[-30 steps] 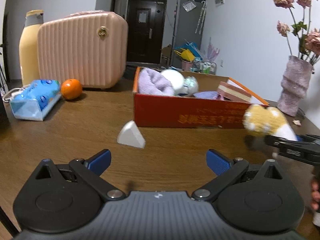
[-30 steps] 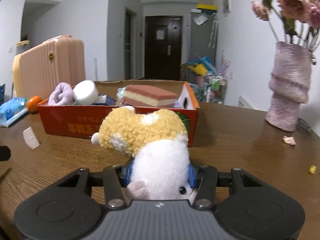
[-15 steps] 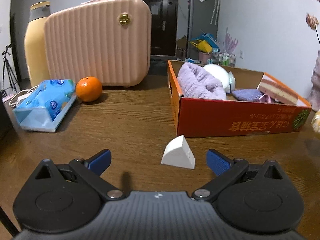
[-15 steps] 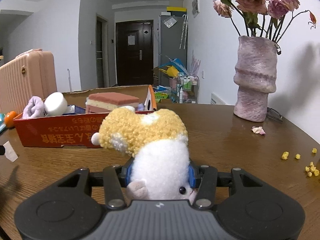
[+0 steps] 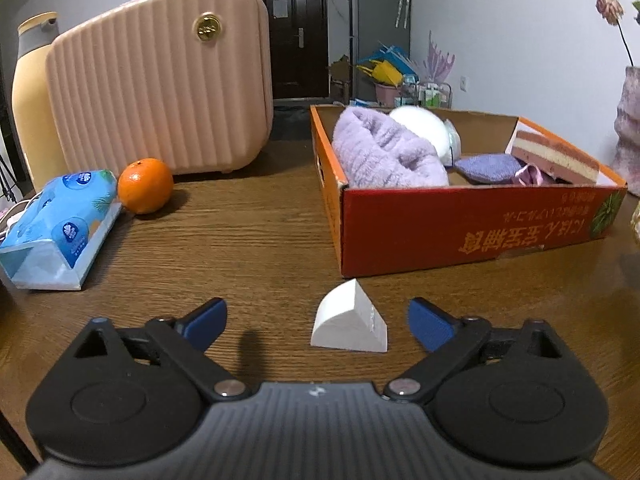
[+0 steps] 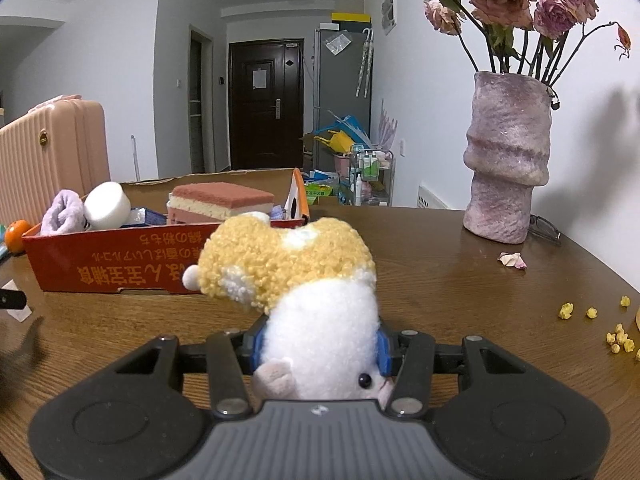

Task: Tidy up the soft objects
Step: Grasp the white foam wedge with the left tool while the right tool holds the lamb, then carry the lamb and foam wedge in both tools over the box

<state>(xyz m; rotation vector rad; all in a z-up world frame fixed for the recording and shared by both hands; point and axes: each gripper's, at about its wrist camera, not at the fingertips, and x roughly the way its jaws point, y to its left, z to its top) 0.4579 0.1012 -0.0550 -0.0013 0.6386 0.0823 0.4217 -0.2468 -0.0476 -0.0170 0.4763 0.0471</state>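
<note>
A white wedge-shaped sponge [image 5: 350, 326] lies on the wooden table just in front of my open left gripper [image 5: 318, 322], between its blue pads. The red cardboard box [image 5: 460, 224] behind it holds a purple fluffy cloth [image 5: 384, 152], a white round sponge [image 5: 424, 130], a purple pad [image 5: 490, 168] and a pink layered sponge [image 5: 556, 156]. My right gripper [image 6: 318, 350] is shut on a yellow and white plush toy [image 6: 304, 280], held above the table to the right of the box [image 6: 120, 264].
A pink ribbed case [image 5: 160, 96], a yellow bottle [image 5: 30, 96], an orange [image 5: 145, 186] and a blue tissue pack [image 5: 60, 224] stand at the left. A pink vase of dried roses [image 6: 510, 160] stands at the right, with petals and yellow crumbs [image 6: 592, 314] nearby.
My left gripper has moved closer to the white wedge sponge, which now sits between its pads. My right gripper, still holding the plush toy, has swung right, away from the box.
</note>
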